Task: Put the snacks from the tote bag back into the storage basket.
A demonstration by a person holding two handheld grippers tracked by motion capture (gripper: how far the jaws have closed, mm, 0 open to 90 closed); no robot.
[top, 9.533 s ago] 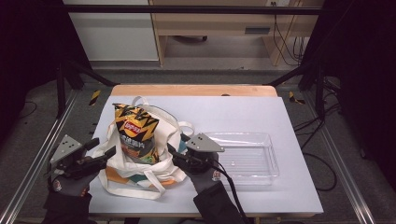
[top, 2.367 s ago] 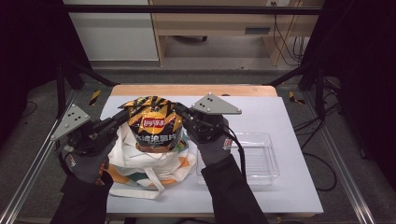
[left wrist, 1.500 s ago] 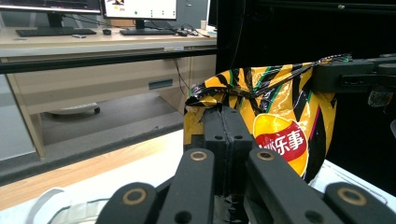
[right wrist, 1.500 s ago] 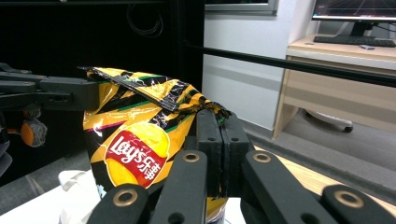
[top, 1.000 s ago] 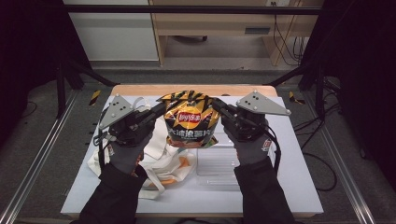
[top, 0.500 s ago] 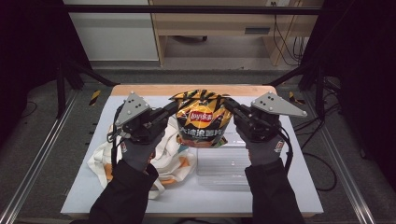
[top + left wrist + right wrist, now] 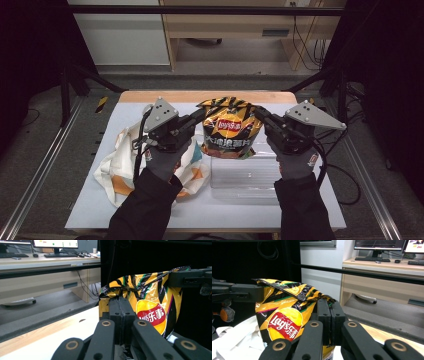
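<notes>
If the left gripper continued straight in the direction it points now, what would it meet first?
The left gripper is shut on a top corner of the Lay's chip bag, so it would push into the bag first. Beyond the bag, roughly in the same line, is the right gripper, though depth is uncertain.

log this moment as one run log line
left gripper: shut on chip bag | right gripper: shut on chip bag | bag: lifted above clear tray | tote bag: on table

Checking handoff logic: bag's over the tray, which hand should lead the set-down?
Right, probably. The right gripper sits on the side of the clear tray, while the left gripper reaches across from above the tote. Both are shut on the chip bag's top corners.
</notes>
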